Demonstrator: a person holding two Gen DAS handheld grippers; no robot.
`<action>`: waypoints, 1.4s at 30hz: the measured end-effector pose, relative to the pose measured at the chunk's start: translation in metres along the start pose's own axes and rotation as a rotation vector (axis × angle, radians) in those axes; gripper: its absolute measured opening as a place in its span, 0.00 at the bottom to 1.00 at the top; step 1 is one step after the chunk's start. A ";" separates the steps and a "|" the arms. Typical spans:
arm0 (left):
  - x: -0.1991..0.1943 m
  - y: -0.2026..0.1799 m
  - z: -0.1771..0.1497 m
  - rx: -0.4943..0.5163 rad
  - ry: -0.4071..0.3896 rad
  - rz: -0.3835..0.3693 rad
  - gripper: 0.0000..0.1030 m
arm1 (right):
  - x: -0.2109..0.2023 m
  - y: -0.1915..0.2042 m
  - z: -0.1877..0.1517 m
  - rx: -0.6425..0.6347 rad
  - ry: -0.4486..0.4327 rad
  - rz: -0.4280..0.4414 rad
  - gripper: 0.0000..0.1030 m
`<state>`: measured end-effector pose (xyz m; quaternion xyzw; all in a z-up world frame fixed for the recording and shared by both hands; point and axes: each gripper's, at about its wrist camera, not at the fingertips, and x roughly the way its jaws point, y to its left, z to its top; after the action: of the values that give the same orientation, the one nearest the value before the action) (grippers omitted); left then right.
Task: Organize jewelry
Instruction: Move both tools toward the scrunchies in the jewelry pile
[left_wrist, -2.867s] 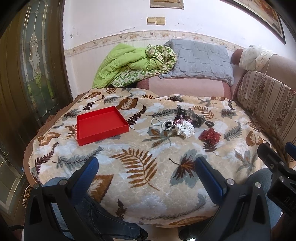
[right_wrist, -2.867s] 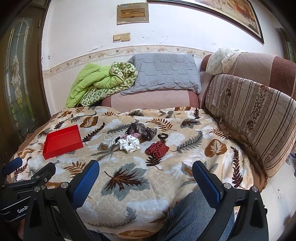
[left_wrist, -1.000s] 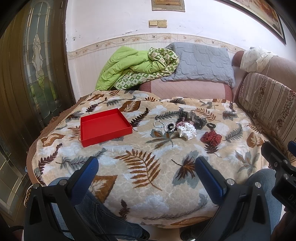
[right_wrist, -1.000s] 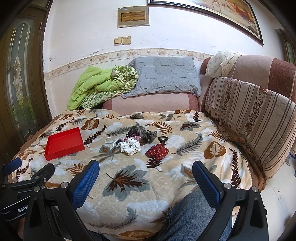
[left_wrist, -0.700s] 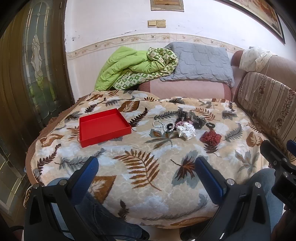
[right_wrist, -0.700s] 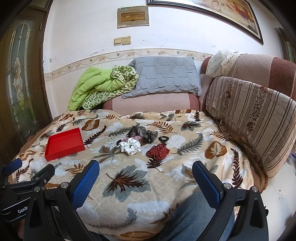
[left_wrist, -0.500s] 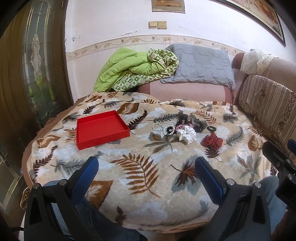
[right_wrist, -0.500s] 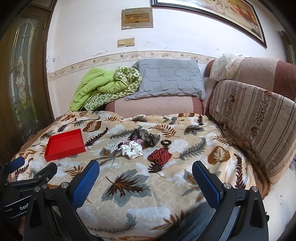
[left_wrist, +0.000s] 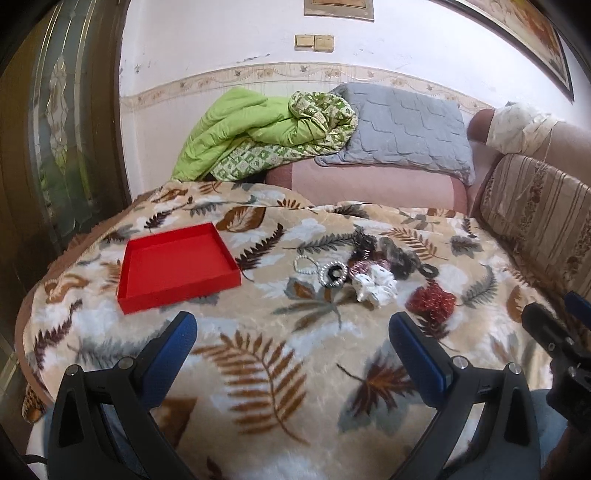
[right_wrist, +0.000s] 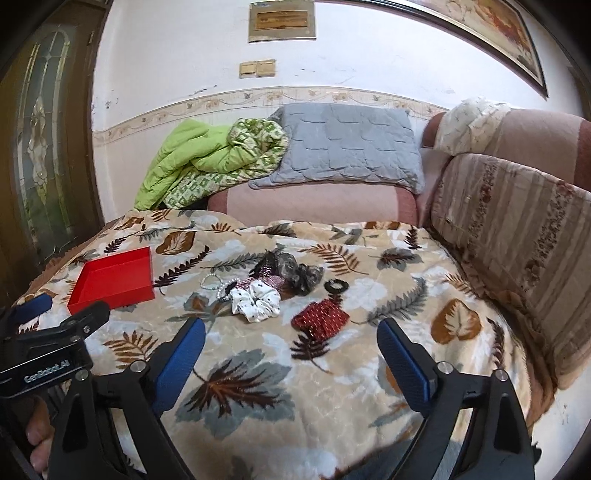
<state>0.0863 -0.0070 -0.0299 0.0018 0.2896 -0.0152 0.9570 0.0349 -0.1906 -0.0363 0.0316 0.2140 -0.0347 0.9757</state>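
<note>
Both claws, left claw (left_wrist: 291, 332) and right claw (right_wrist: 291, 334), gape empty; the tangled jewelry (right_wrist: 258, 288) beside the red tray (right_wrist: 114, 280) could snag and drag neighbours.

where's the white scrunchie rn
In the right wrist view the white scrunchie lies mid-blanket, left of the red scrunchie, right of the red tray.

My blanket (left_wrist: 280, 369) looks plush and matt, woven cloth with leaf print. The tray (left_wrist: 177, 267) seems matt red card. One scrunchie (right_wrist: 256, 299) is soft white fabric; another (right_wrist: 320, 318) glints red. My pads (right_wrist: 181, 363) are matt blue, textured.
</note>
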 end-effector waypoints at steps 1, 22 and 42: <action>0.004 -0.001 0.001 0.001 -0.001 -0.005 1.00 | 0.005 0.000 0.001 -0.009 0.001 0.005 0.90; 0.090 -0.035 0.013 0.068 0.049 -0.038 1.00 | 0.108 -0.015 0.006 0.001 0.131 0.008 0.81; 0.128 -0.047 0.041 0.077 0.037 -0.037 1.00 | 0.145 -0.024 0.046 0.015 0.115 -0.022 0.81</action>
<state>0.2141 -0.0577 -0.0664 0.0335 0.3063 -0.0438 0.9503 0.1835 -0.2256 -0.0570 0.0387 0.2699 -0.0453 0.9610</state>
